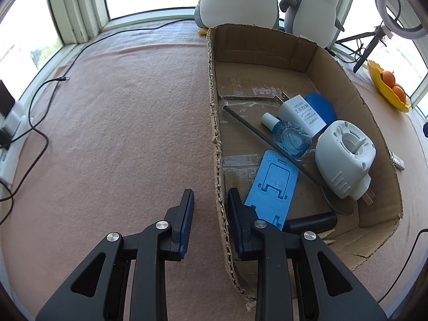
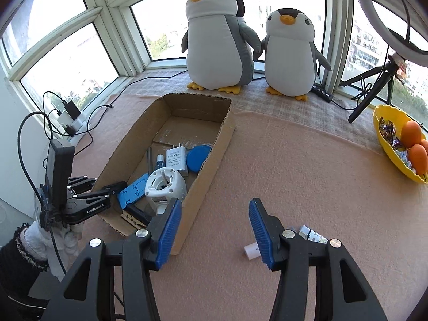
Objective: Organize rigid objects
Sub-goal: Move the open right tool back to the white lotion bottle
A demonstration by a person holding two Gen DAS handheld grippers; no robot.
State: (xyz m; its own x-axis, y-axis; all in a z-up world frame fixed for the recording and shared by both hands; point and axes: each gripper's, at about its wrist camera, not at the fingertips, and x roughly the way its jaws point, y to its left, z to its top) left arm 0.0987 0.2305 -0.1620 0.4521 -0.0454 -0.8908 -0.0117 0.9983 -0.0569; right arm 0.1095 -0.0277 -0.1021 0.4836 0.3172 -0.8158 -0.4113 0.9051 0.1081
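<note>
An open cardboard box [image 1: 345, 85] [image 2: 214, 157] lies on the pink cloth. It holds a blue phone stand [image 1: 272, 184], a white round plug device [image 1: 345, 155], a white charger [image 1: 302, 115], a small blue bottle [image 1: 290, 135], a blue lid [image 1: 321, 105] and a long black tool [image 1: 270, 139]. My left gripper [image 1: 210, 200] is open, its fingers straddling the box's left wall. My right gripper [image 2: 214, 216] is open and empty above the cloth right of the box. A small white tube [image 2: 251, 251] and a patterned item [image 2: 313, 234] lie behind its right finger.
Two penguin plush toys [image 2: 219, 40] stand at the window behind the box. A yellow bowl of oranges [image 2: 401, 144] sits at the right. A power strip with cables [image 2: 69, 123] lies at the left edge. A tripod with a ring light [image 2: 374, 85] stands back right.
</note>
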